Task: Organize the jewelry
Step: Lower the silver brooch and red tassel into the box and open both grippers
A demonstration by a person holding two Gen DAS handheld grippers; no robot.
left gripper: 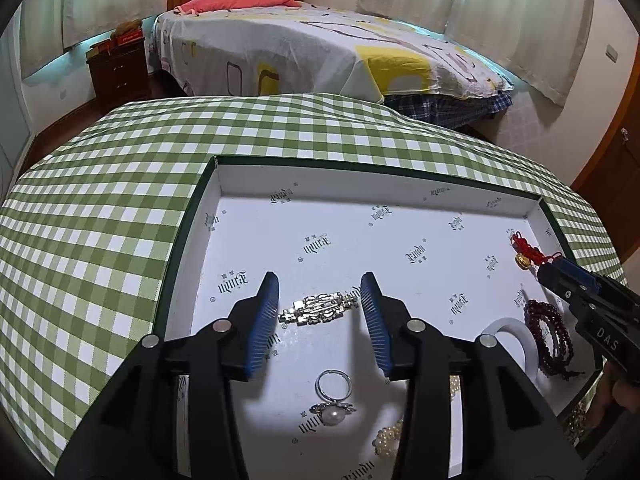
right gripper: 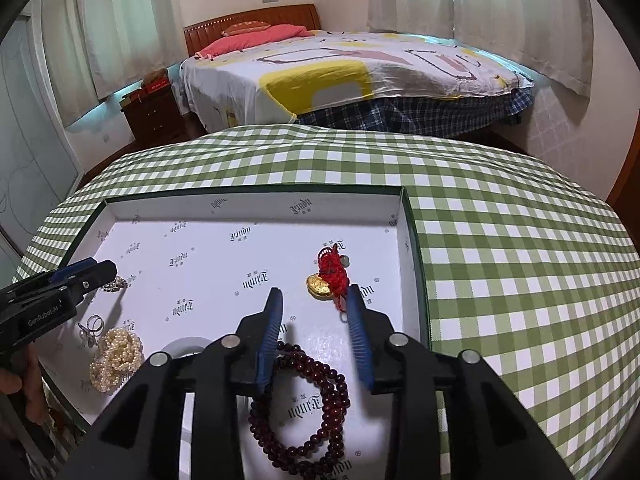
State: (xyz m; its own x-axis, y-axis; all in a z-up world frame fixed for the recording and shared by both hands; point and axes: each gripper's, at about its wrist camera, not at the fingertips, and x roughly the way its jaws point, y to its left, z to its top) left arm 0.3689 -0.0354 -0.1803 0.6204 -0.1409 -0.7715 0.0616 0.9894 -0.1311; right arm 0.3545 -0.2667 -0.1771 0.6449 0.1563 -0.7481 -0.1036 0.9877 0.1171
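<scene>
The left gripper (left gripper: 320, 304) was open around the silver clip (left gripper: 318, 309), lying three-to-nine between its fingers, while the right gripper (right gripper: 314, 312) was open by the red charm (right gripper: 330, 276) at twelve.

Soft daylight comes through the curtains (left gripper: 520, 12) at twelve o'clock. Both pictures are sharp, with soft shadows, bent edges and dark corners.

One box (left gripper: 536, 206) holds one brooch (left gripper: 318, 309), one pearl ring (left gripper: 333, 398), one pearl strand (right gripper: 116, 358), one dark bead bracelet (right gripper: 304, 404), one white bangle (left gripper: 514, 338), one red-corded gold charm (right gripper: 326, 280).
</scene>
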